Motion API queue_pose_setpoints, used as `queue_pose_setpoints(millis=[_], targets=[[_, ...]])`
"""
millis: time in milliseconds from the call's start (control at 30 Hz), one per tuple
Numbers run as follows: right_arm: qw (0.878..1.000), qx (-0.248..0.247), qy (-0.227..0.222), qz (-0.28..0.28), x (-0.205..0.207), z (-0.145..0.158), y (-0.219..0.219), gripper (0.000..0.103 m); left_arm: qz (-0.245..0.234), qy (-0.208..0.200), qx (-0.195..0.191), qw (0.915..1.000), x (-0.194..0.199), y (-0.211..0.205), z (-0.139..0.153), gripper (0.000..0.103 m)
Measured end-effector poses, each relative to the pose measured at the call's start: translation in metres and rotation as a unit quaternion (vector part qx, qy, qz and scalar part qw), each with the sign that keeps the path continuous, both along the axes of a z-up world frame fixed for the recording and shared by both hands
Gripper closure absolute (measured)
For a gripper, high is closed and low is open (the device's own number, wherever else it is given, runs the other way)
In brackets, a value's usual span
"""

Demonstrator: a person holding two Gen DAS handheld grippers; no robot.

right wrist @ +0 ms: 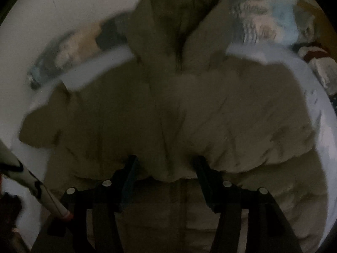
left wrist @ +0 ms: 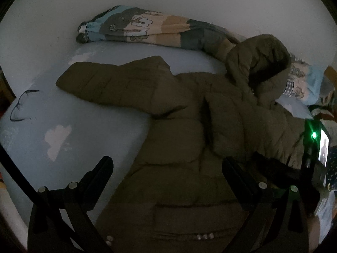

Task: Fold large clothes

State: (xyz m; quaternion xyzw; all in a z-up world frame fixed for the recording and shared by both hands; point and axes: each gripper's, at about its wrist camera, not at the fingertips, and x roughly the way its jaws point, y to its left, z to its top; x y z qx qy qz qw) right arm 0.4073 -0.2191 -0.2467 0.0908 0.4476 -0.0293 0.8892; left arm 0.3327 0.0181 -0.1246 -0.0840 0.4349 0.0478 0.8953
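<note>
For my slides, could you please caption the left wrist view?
Open left tongs hover over an olive puffer jacket on a bed.

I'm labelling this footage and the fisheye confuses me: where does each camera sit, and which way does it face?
Left wrist: on the left gripper, angled down at the jacket, glasses and bed; both black fingers show, spread apart.
Right wrist: on the right gripper, angled down at the hood; its fingers straddle a jacket fold. Blurred.
Shared: jacket, hood, patterned quilt.
</note>
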Motion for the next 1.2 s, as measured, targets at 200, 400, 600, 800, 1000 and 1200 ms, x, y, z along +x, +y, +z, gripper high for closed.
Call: queue_pose_setpoints(millis=[200, 400, 600, 800, 1000, 1200], targets=[[1.0, -0.018, -0.002, -0.01, -0.024, 0.018, 0.003, 0.039, 0.007, -0.004, -0.01, 0.9999, 0.002, 0.016, 0.005, 0.0], [0.996, 0.037, -0.074, -0.02, -0.113, 0.044, 0.003, 0.03, 0.03, -0.005, -0.008, 0.9995, 0.009, 0.041, 0.006, 0.0], [0.996, -0.006, -0.085, 0.022, -0.133, 0.024, 0.016, 0.03, 0.063, -0.013, 0.021, 0.9977, 0.021, 0.083, 0.007, 0.0], [0.996, 0.034, -0.078, 0.024, -0.131, 0.027, 0.014, 0.03, 0.095, -0.004, 0.017, 0.9953, 0.049, 0.146, -0.007, 0.0], [0.994, 0.056, -0.083, 0.054, -0.133, 0.031, 0.025, 0.03, 0.115, 0.015, -0.079, 0.9901, 0.081, 0.225, -0.026, 0.0], [0.993, 0.052, -0.088, 0.056, -0.133, 0.033, 0.023, 0.03, 0.157, 0.008, -0.215, 0.9639, 0.103, 0.318, -0.05, 0.04]])
